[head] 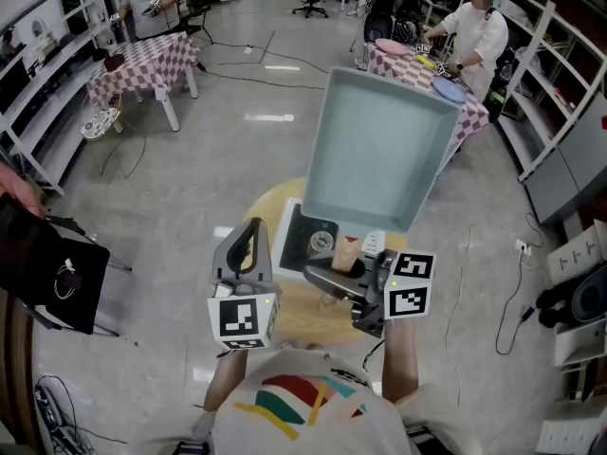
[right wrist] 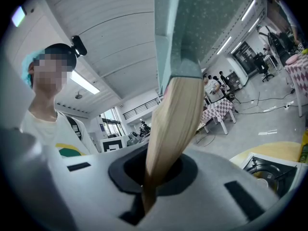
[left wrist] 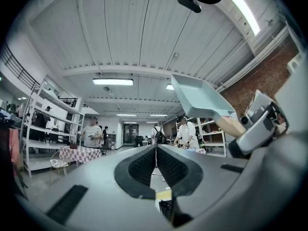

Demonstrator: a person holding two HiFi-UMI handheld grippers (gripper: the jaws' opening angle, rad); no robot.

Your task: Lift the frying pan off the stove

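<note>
Frying pan (head: 379, 150) is held tilted above the stove (head: 318, 240) on the round yellow counter (head: 285, 313), its wooden handle (right wrist: 173, 124) clamped in the right claw (head: 346, 271). The left claw (head: 251, 230) is closed and empty. Checkered tables (head: 147, 60) stand far off on the grey floor (head: 237, 131).

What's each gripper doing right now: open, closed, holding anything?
Left gripper: closed, nothing between the jaws.
Right gripper: closed on the wooden handle of the frying pan.

Right gripper (head: 343, 271) clamped shut, left gripper (head: 248, 240) apparently closed, both tilted upward.
</note>
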